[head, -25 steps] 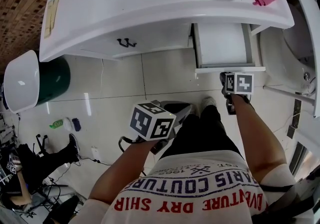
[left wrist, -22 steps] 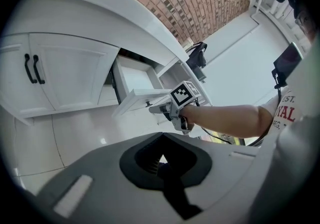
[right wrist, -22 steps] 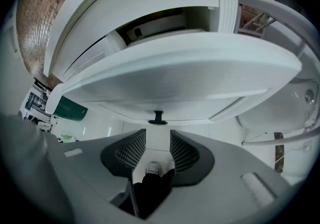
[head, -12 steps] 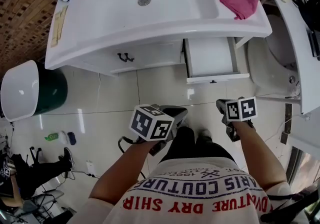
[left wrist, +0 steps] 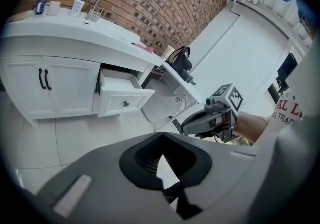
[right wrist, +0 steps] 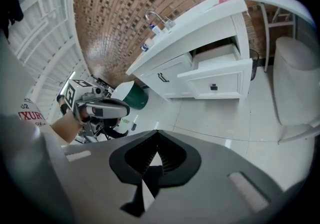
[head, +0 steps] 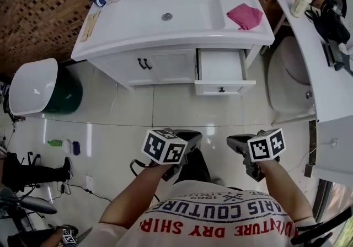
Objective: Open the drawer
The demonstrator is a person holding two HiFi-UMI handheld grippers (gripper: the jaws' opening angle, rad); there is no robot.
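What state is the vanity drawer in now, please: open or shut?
Open. The drawer juts out well past the closed cabinet doors beside it, and its white inside shows from above.

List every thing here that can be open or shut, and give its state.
drawer: pulled open.
cabinet doors: shut.
toilet lid: down.
left gripper: shut, empty.
right gripper: just closed, shut, empty.
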